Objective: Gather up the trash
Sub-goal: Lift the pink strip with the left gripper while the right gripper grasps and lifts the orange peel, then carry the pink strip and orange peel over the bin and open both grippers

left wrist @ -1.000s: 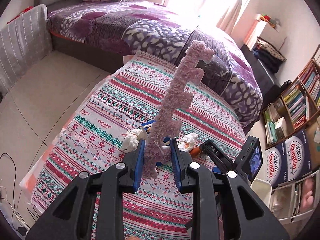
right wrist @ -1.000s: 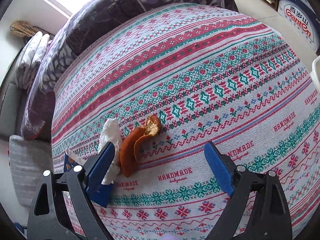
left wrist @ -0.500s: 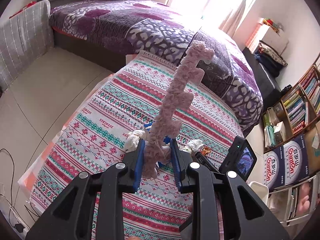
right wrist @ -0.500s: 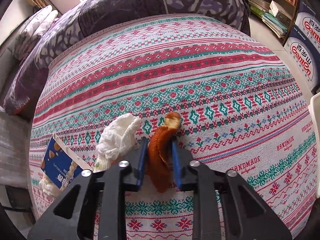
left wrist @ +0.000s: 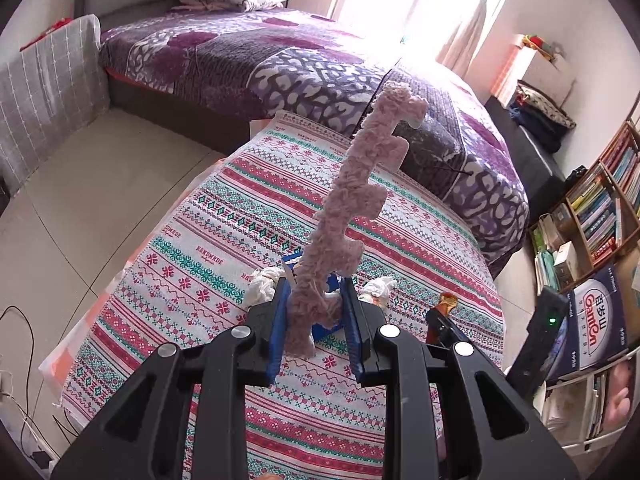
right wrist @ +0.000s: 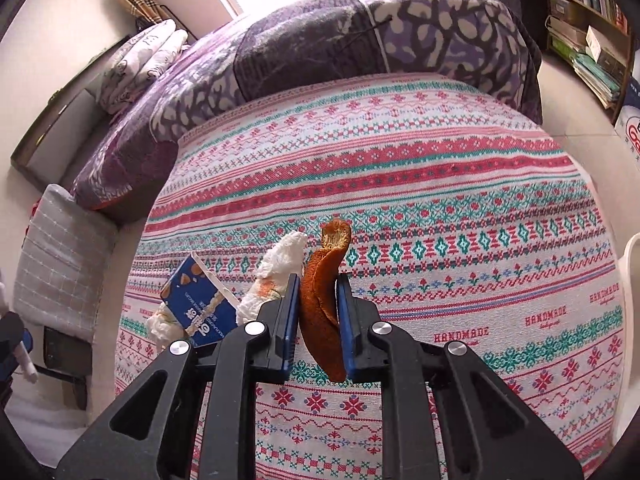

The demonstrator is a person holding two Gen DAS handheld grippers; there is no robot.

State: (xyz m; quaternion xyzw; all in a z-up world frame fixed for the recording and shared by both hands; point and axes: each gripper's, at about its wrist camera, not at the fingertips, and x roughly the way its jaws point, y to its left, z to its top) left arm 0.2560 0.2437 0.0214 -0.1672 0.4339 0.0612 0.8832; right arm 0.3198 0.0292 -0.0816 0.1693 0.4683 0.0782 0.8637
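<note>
My left gripper (left wrist: 314,316) is shut on a long pink fuzzy strip (left wrist: 356,200) that stands up above the patterned tablecloth (left wrist: 224,240). My right gripper (right wrist: 318,308) is shut on an orange peel (right wrist: 320,296) and holds it lifted off the tablecloth (right wrist: 440,200). A crumpled white tissue (right wrist: 276,272) and a blue snack box (right wrist: 196,308) lie just left of the right gripper. In the left wrist view the blue box (left wrist: 320,324) lies behind the strip, with white tissues (left wrist: 262,280) on either side. The right gripper with the peel (left wrist: 446,302) shows at the right there.
A purple patterned bed (left wrist: 280,60) runs behind the table. A grey cushion (right wrist: 60,256) sits at the left on the floor. Bookshelves (left wrist: 592,216) and a blue carton (left wrist: 600,316) stand at the right. A white bin rim (right wrist: 632,256) shows at the table's right edge. Cables (left wrist: 20,344) lie on the floor.
My right gripper closed on the orange peel and lifted it off the cloth, drawing back. My left gripper kept its hold on the pink strip and barely moved.
</note>
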